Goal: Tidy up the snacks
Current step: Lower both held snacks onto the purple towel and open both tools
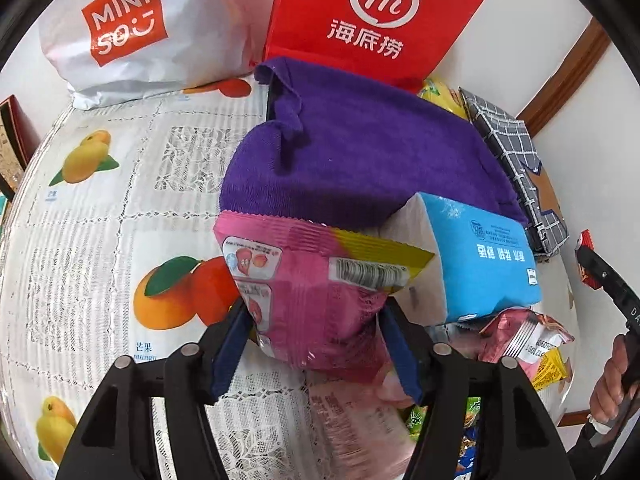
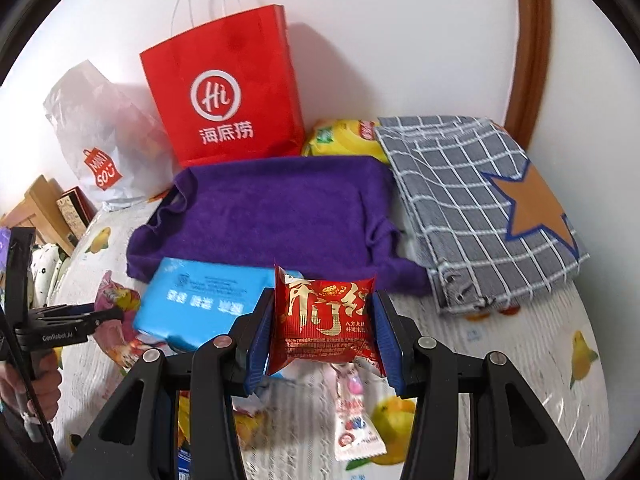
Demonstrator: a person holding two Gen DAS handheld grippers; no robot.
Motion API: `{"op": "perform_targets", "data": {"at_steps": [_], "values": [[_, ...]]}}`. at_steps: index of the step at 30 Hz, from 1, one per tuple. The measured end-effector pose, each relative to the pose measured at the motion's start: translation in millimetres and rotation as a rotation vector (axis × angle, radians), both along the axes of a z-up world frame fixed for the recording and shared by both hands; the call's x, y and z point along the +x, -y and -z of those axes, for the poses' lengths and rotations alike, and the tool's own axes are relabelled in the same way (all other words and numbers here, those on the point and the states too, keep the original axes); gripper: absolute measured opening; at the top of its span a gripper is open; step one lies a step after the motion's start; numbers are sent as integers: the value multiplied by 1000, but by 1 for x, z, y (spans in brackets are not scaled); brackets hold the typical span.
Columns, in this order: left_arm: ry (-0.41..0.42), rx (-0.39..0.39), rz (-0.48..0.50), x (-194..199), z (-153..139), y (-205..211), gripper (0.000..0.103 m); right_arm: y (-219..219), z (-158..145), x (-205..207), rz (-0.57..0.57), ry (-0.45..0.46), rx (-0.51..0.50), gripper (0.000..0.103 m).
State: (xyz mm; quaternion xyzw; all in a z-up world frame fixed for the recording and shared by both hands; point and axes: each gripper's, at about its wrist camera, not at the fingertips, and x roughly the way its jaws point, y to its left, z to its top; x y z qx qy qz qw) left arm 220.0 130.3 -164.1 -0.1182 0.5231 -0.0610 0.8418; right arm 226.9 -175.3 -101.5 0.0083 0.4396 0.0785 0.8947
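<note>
2 snack packets are held above the desk, 1 in each gripper. The left gripper is clamped on a pink packet with a yellow edge, lifted over the fruit-print tablecloth just in front of a blue tissue pack. The right gripper is clamped on a red packet, its blue pads pressing both sides. Behind them a purple towel lies flat, touching the tissue pack, with a gray checked cloth beside it. A red paper bag and a white plastic bag stand against the wall. More loose snacks lie on the desk near the tissue pack.
</note>
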Motion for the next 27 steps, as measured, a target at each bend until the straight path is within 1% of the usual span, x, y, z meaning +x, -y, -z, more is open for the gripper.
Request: {"op": "perform_targets", "data": {"at_steps": [3, 4, 5, 7, 11, 13, 15, 21, 27], "values": [[-10, -20, -5, 1, 4, -3, 67, 4, 2, -2, 12, -1, -8, 47], [-4, -35, -12, 1, 4, -6, 65, 4, 2, -3, 12, -1, -8, 47], [4, -48, -21, 0, 3, -8, 61, 4, 2, -3, 13, -1, -7, 47], [16, -60, -21, -3, 0, -12, 59, 4, 2, -3, 11, -1, -6, 47], [56, -49, -46, -8, -15, -18, 59, 0, 1, -4, 0, 4, -4, 47], [48, -45, -58, -10, -20, -21, 59, -1, 0, -5, -5, 6, -4, 47], [80, -47, -67, -15, -28, -23, 59, -2, 0, -7, -9, 8, -2, 47], [127, -36, -50, -24, -51, -16, 59, -2, -6, -12, -16, 25, 5, 47], [180, -11, -22, -20, -81, 2, 59, -3, -19, -8, -26, 48, -8, 47]]}}
